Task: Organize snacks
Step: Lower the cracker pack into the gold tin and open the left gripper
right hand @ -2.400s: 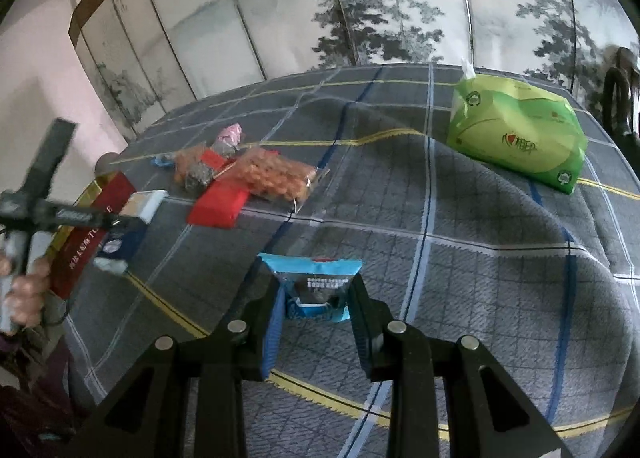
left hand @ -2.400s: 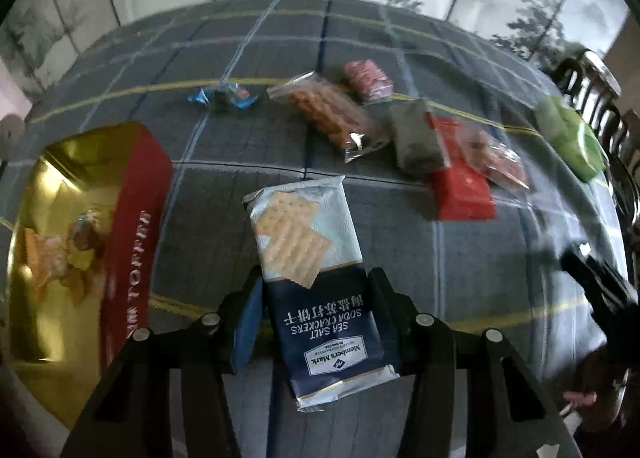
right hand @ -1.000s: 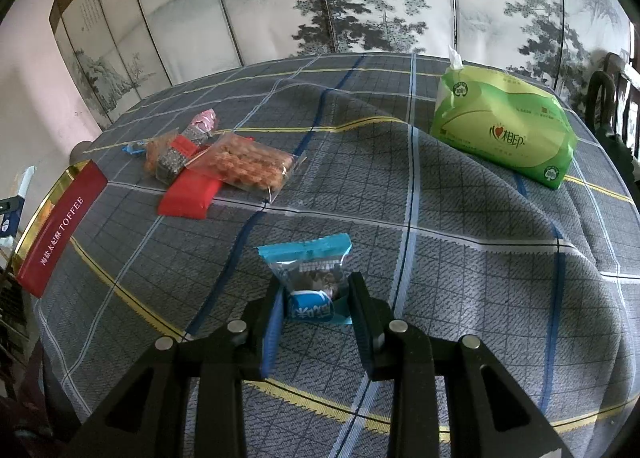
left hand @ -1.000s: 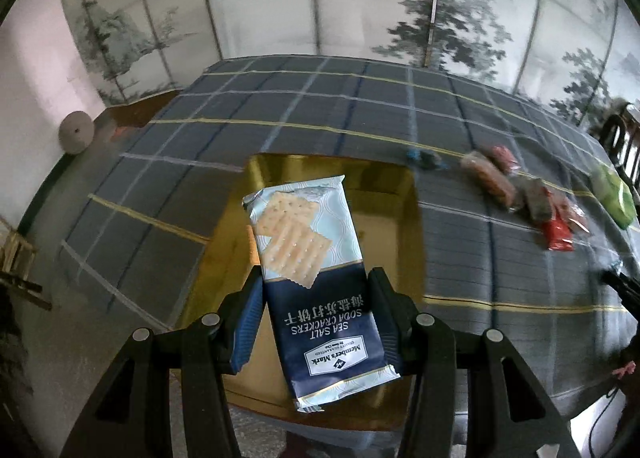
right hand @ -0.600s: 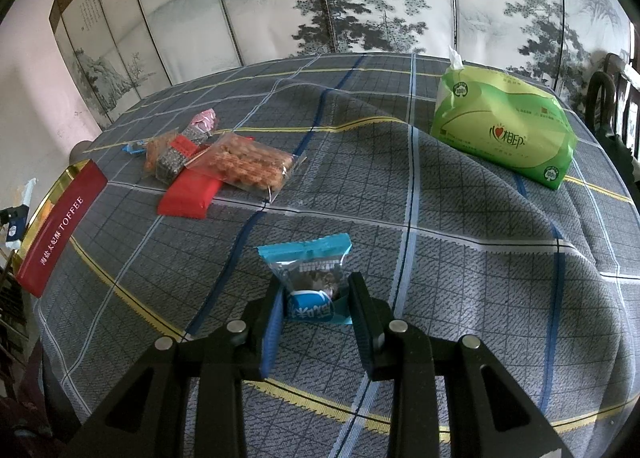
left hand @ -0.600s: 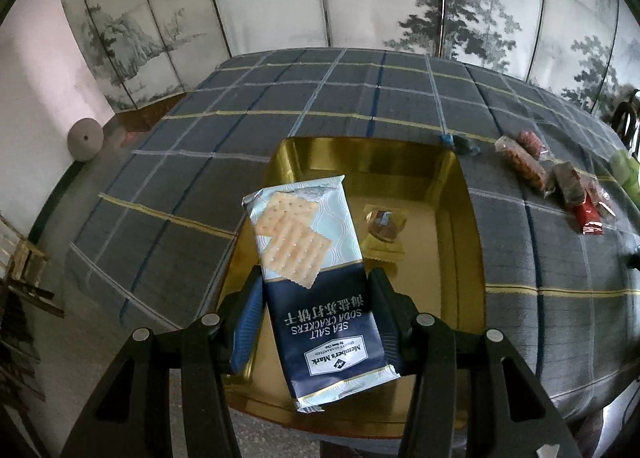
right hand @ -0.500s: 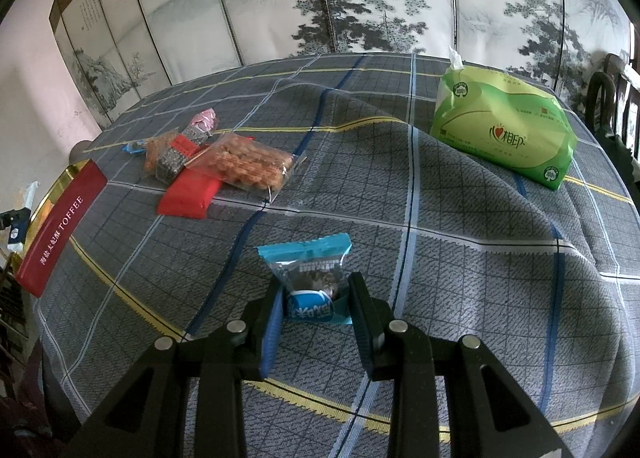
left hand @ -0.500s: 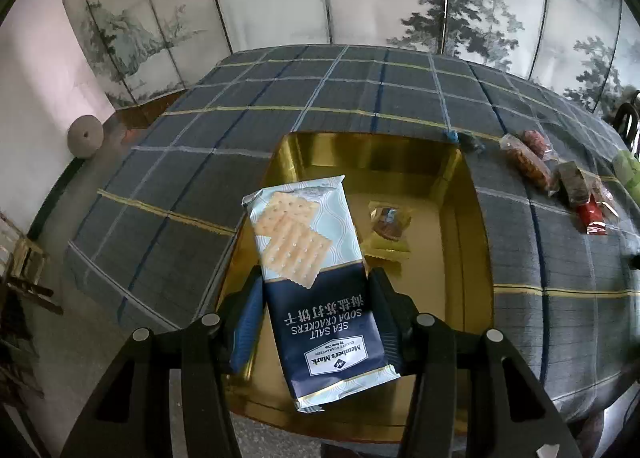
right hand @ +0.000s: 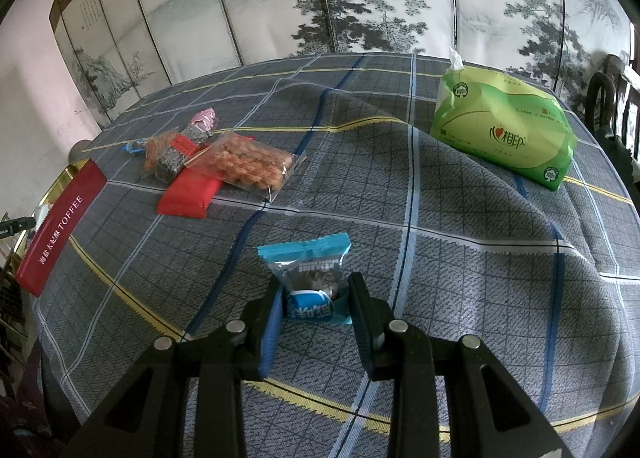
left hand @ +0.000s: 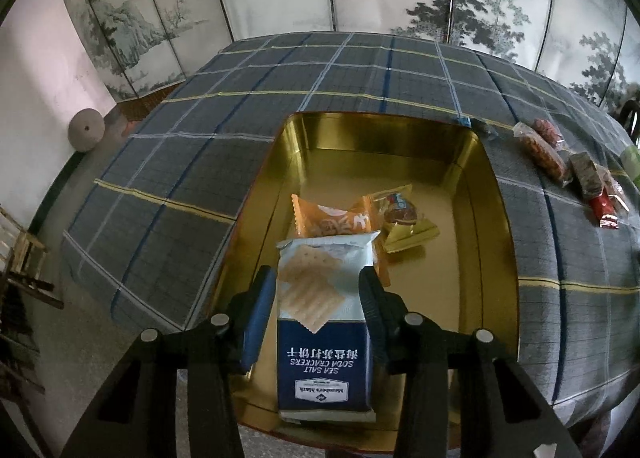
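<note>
Nearest in the left wrist view, left gripper (left hand: 318, 292) clamped on the cracker packet (left hand: 325, 322), pinched across its width so the long pack hangs steady, directly above the open gold tin (left hand: 486, 193). Just beyond the packet's top edge, already lying on the tin floor: an orange wrapped snack (left hand: 334, 217) and a small gold-wrapped candy (left hand: 402, 219), so probably the drop spot for everything else too. Farther right, on the plaid tablecloth (left hand: 192, 161), a row of loose snacks (left hand: 568, 165) outside the tin. In the right wrist view, right gripper (right hand: 314, 300) closed on a blue snack pouch (right hand: 310, 278), gripped at its lower end and held low over the cloth, likely waiting for room over the tin. Beyond that, a red packet (right hand: 188, 193) and a clear bag of fried snacks (right hand: 248, 163) in a heap, well apart from the green tissue pack (right hand: 504, 129) at far right. Red side of the tin at far left.
</note>
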Demonstrator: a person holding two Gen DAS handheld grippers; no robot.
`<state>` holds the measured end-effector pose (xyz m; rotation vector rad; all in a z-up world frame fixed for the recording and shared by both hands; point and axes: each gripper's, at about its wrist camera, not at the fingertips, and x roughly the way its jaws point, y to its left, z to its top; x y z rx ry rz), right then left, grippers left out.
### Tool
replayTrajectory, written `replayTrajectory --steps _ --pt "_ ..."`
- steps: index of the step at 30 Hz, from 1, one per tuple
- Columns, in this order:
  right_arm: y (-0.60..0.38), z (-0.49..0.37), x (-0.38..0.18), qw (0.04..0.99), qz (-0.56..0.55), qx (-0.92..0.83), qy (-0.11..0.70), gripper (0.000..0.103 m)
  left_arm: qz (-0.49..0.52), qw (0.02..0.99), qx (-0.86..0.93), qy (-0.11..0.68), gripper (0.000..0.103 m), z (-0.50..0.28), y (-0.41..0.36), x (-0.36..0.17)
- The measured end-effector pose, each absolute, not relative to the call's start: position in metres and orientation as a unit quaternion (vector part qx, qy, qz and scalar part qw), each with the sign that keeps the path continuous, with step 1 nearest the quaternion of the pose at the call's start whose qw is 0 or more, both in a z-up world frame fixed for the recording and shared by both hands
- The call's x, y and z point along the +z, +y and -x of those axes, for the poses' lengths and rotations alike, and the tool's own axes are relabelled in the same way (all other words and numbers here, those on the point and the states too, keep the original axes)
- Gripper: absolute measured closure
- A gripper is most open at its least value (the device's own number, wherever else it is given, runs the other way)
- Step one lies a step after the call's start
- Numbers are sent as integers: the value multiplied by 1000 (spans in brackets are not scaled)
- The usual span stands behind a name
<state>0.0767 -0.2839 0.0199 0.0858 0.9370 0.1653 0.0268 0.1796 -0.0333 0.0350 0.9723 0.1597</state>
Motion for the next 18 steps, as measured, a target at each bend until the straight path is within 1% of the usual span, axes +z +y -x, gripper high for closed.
replayTrajectory --steps 2,4,6,9,16,18 --pt "-284 -77 20 888 -41 79 451 71 -16 882 78 465 64 -27 180 -33" --pt "-284 -77 20 888 -41 79 451 71 -15 884 80 460 58 -25 180 -32" --pt "-284 -77 20 888 -40 79 451 71 -17 887 84 454 48 -23 179 -30" --pt "-283 -77 20 888 -39 79 451 71 -30 893 96 439 41 -19 177 -24" --pt "-284 -76 20 888 -42 79 450 71 -43 908 121 399 33 -1 172 -3" --pt "-284 -76 20 888 -43 76 451 71 -43 910 117 396 26 3 170 1"
